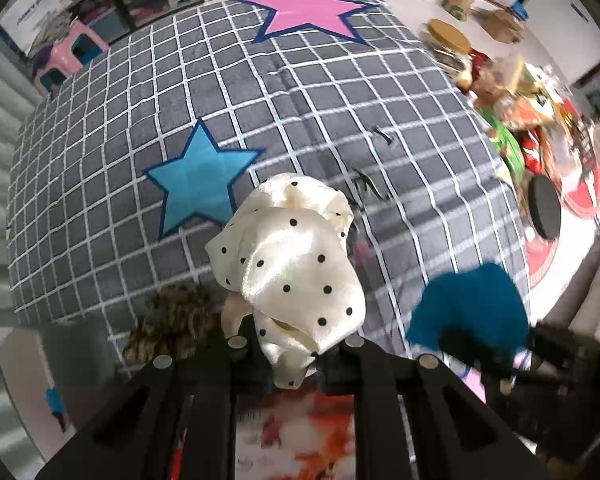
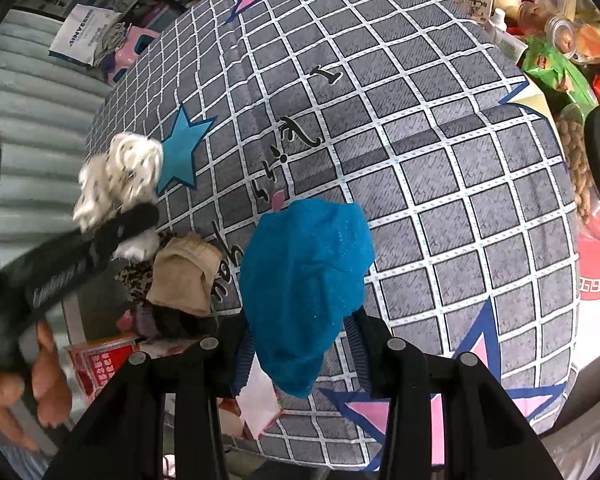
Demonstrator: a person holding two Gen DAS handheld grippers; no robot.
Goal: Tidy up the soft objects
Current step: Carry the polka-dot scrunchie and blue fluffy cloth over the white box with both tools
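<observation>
The big checked cloth (image 2: 440, 200) covers the table; my right gripper (image 2: 300, 344) squeezes the blue cloth (image 2: 304, 280) above its near edge; my left gripper (image 1: 296, 344) squeezes the slippery dotted scrunchie (image 1: 292, 264), which might slide out.

Black cursive lettering on checked cloth (image 2: 440, 184), unreadable

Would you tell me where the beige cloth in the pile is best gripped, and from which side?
Grip the beige cloth at its raised top fold, coming from above: it lies uppermost on the pile beside the leopard-print fabric, so a pinch there probably lifts it alone.
</observation>
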